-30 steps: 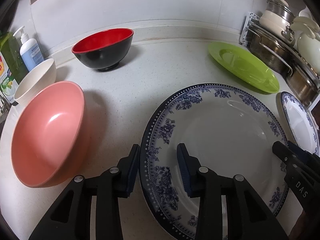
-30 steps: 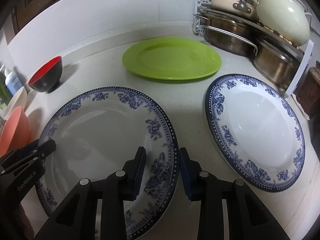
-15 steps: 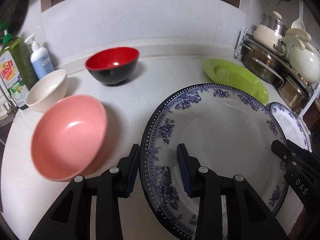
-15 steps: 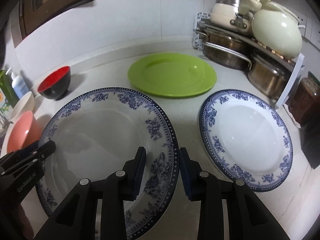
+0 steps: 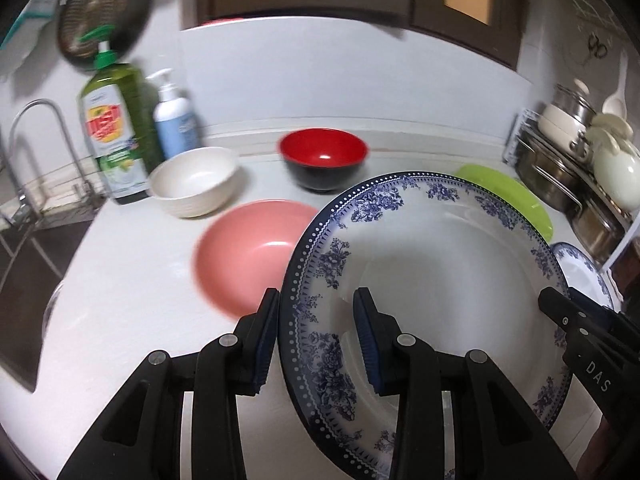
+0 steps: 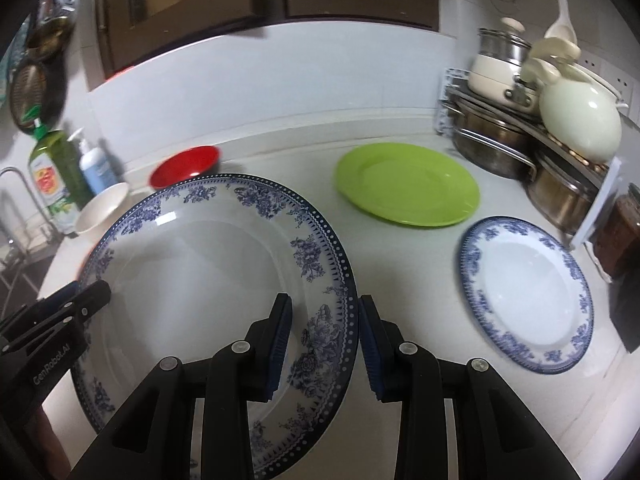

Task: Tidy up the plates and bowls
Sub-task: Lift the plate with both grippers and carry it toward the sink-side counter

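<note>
Both claws clamp the big blue-patterned plate (image 5: 440,280) by opposite rims: left claw (image 5: 316,340) on its left edge, right claw (image 6: 324,342) on its right edge, holding it above the table (image 5: 132,320). Beyond it sit a pink bowl (image 5: 248,256), white bowl (image 5: 192,186) and red bowl (image 5: 323,160). Toward the table's right edge lie a green plate (image 6: 406,182) and a smaller blue plate (image 6: 524,288), beside stacked pots (image 6: 500,140).
</note>
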A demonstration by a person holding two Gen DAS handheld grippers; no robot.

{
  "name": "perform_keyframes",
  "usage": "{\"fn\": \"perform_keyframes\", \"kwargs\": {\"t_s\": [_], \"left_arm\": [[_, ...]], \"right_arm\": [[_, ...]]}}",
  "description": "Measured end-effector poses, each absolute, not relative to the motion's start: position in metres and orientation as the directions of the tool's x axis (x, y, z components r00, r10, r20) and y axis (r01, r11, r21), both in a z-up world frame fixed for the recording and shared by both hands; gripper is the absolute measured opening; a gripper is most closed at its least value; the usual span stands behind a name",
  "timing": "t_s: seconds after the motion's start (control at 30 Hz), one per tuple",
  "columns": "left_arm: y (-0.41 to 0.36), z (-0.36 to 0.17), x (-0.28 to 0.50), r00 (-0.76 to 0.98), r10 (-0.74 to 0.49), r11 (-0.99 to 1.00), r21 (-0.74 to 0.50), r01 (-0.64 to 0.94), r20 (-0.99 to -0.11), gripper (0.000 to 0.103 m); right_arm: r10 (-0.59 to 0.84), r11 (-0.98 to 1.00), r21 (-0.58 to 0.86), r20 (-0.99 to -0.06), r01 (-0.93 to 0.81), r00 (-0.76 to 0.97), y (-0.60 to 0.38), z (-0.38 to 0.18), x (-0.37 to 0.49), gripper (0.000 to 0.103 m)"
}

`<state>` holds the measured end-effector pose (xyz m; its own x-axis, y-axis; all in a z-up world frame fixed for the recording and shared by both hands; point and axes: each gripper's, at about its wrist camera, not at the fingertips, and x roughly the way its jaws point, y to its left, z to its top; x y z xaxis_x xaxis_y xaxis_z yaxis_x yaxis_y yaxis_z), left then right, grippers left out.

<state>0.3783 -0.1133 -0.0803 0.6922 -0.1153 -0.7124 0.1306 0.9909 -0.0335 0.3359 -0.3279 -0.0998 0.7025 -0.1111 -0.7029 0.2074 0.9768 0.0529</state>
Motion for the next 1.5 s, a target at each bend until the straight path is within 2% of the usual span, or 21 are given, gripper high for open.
{"fn": "perform_keyframes", "kwargs": {"t_s": [0.57,1.0,1.2,1.5], "left_arm": [[0.015,-0.059,0.327,0.718,0.098,0.989,-0.013,-0.147,-0.689,0.037],[0.095,-0.075,0.294,0.635,0.241,0.949,0.043,-0.311,-0.734,0.037],[0.109,-0.099,0.294,0.588,0.232,0.947,0.043,-0.317,-0.775,0.037],[0.104,-0.133,0.31,0.552,0.178,0.961,0.024,-0.274,-0.815,0.037]], "right_arm": [[0.102,0.995,0.071,-0.671,-0.073,0.735,-0.204,-0.081,0.333,0.035],[0.259,0.959,0.112,-0.721,-0.262,0.642,-0.111,-0.103,0.335,0.035],[0.289,0.946,0.139,-0.767,-0.291,0.573,-0.092,-0.128,0.337,0.035],[0.23,0.965,0.125,-0.82,-0.229,0.523,-0.095,-0.161,0.345,0.035]]}}
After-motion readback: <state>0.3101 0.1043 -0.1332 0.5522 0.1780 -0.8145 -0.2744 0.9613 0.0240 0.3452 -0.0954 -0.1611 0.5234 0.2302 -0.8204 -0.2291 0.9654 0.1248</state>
